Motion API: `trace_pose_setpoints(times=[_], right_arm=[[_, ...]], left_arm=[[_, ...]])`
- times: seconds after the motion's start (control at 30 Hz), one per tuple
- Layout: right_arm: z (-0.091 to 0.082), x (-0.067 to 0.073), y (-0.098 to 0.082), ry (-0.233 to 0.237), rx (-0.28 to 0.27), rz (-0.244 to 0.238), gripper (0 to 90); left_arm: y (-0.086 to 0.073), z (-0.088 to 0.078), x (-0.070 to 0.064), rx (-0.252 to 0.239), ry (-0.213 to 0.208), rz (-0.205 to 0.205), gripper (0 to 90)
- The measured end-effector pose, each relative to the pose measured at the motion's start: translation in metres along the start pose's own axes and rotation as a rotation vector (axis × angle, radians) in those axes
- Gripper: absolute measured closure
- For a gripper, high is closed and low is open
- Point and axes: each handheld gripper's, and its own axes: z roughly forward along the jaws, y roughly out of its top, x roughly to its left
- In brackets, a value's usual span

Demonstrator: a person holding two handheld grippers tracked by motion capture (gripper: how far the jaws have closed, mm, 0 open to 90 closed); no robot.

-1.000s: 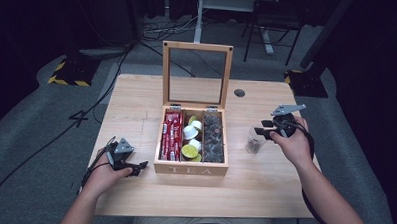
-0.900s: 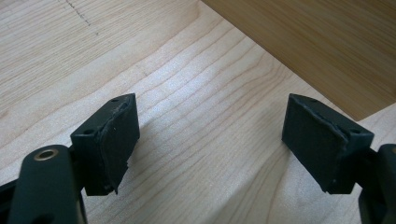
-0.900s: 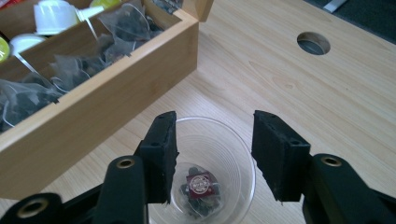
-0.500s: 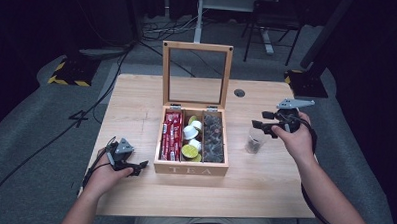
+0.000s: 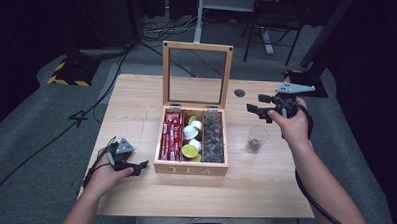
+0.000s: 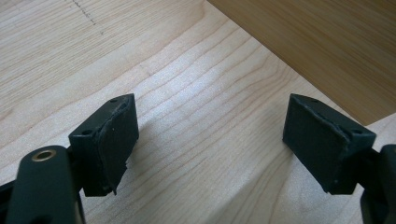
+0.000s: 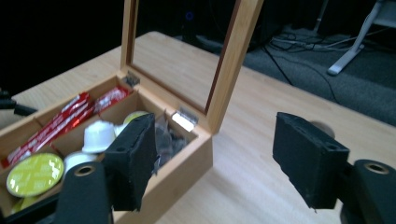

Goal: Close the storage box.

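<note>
A: State the position of the left claw [image 5: 143, 165].

B: Lower left of the high view. The left hand [image 5: 107, 171] rests on the tabletop [image 5: 136, 115], forearm entering from the bottom edge. The claw points toward frame right, at the near left corner of the tea box [image 5: 191, 168], just beside it. In the left gripper view the jaws stand wide apart with bare tabletop between them; nothing is held.

A: Orientation of the tea box?

B: Centre of the frame. Long axis runs near to far, away from the bottom edge. The front panel marked TEA faces the bottom of the frame. The lid [image 5: 196, 74] stands upright at the far end, glass pane facing the viewer. Three lanes run along the long axis: red sachets [image 5: 171, 135] at left, capsules [image 5: 191, 142] in the middle, dark packets [image 5: 213, 137] at right.

A: The cup?

B: A clear plastic cup [image 5: 256, 139] stands upright right of the box, mouth up, something dark in the bottom. It stands clear of the box and of both claws.

A: Right claw [image 5: 254, 112]?

B: Upper right of centre, raised above the tabletop beyond the cup. The right hand [image 5: 291, 126] holds it roughly level, pointing toward frame left at the box. Its jaws have just been opening; they stand well apart, nothing between them. The right gripper view looks across the box's far corner and hinges.
</note>
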Motion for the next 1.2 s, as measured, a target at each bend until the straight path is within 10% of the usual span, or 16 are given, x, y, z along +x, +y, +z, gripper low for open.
trace_pose_setpoints(times=[0.57, 1.2], right_arm=[[0.039, -0.01, 0.074, 0.011, -0.027, -0.045, 29.7], [0.098, -0.037, 0.109, 0.013, 0.019, -0.02, 29.1]], left_arm=[[0.0, 0.0, -0.002, -0.003, 0.019, -0.006, 19.0], [0.0, 0.0, -0.002, -0.005, 0.02, -0.007, 19.0]])
